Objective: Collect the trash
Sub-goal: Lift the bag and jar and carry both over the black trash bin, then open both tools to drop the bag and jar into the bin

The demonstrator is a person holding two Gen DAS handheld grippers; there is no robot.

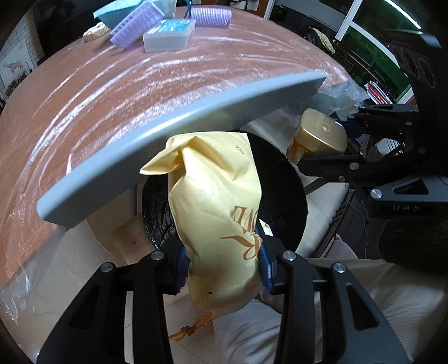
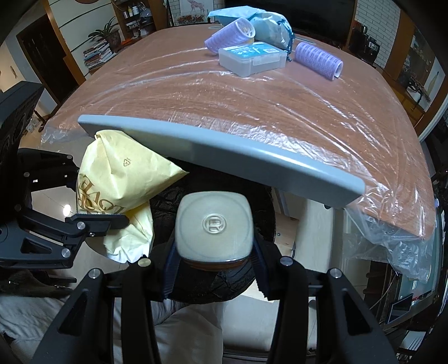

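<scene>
I see the wooden table (image 2: 252, 112) filling the upper half of both views, wrapped in wrinkled clear plastic film (image 2: 392, 224) that hangs loose off its near edge. Below that edge, mid-frame, a grey lid (image 2: 224, 151) tilts open over the round bin (image 1: 288, 196), which is lined with a crinkly black bag.

My left gripper (image 1: 221, 268) is clamped on a pale yellow paper bag (image 1: 215, 201), crumpled, with brown lettering, its folded top poking up in front of the bin mouth at the centre of the left view; in the right view it sits at left. A knotted brown cord (image 1: 193, 327) dangles under it.

My right gripper (image 2: 214, 268) is clamped on a small bottle (image 2: 214, 224) with a rounded square cap stamped with a ringed R, low centre, over the bin.

At the far end of the table, top of frame, lie two lilac ribbed hair rollers (image 2: 319, 60), a flat translucent box (image 2: 252, 60) with a blue label, and a light blue pouch (image 2: 268, 25).
</scene>
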